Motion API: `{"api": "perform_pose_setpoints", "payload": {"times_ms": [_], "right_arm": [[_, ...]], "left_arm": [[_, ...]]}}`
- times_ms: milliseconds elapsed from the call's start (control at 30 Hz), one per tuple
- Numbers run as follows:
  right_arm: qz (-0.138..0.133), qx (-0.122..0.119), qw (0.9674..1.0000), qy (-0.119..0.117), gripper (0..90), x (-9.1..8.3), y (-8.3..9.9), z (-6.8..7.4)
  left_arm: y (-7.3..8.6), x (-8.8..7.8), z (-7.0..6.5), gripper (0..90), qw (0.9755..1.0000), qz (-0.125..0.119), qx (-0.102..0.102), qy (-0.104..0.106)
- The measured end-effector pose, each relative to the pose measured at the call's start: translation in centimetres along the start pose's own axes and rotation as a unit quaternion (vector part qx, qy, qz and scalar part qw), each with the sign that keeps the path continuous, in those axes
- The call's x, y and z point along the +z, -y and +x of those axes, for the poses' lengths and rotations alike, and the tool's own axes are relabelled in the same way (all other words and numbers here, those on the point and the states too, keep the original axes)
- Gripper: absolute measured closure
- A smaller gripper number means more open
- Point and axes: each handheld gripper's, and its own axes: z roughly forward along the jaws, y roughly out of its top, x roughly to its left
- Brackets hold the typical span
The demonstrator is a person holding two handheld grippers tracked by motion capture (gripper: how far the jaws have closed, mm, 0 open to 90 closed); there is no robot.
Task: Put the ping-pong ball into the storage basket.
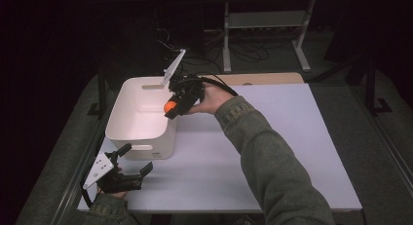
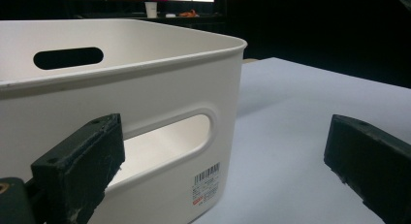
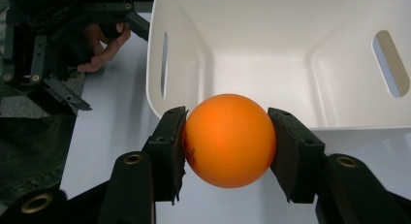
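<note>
An orange ball [image 1: 169, 106] [image 3: 228, 151] sits squeezed between the black pads of my right gripper [image 1: 172, 111] [image 3: 227, 136], which is shut on it. The ball hangs at the right rim of a white plastic bin [image 1: 139, 115] [image 3: 271, 64], just above its open, empty inside. My left gripper [image 1: 136, 158] [image 2: 223, 161] rests low at the table's front left, open wide with nothing between its jaws. It points at the bin's [image 2: 145, 88] near wall, beside the handle slot [image 2: 165, 136].
The bin stands at the left of a white tabletop [image 1: 277, 132], with bare surface to its right and front. A barcode label [image 2: 206, 183] is on the bin's near wall. Beyond the table a dark floor holds a metal frame [image 1: 265, 30] and cables.
</note>
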Motion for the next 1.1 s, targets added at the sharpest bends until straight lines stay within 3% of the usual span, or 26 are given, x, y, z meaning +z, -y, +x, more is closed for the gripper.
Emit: {"api": "perform_pose_setpoints", "payload": {"times_ms": [633,1100], "right_arm": [[-0.003,-0.01,0.9999,-0.009,49.6,2.0,-1.7,-0.6],[-0.009,-0.004,0.9998,-0.017,49.6,3.6,-1.7,-1.3]], "left_arm": [[0.0,0.0,0.0,0.4,1.0,0.001,-0.002,0.001],[0.0,0.0,0.0,0.4,1.0,0.001,-0.004,0.0]]}}
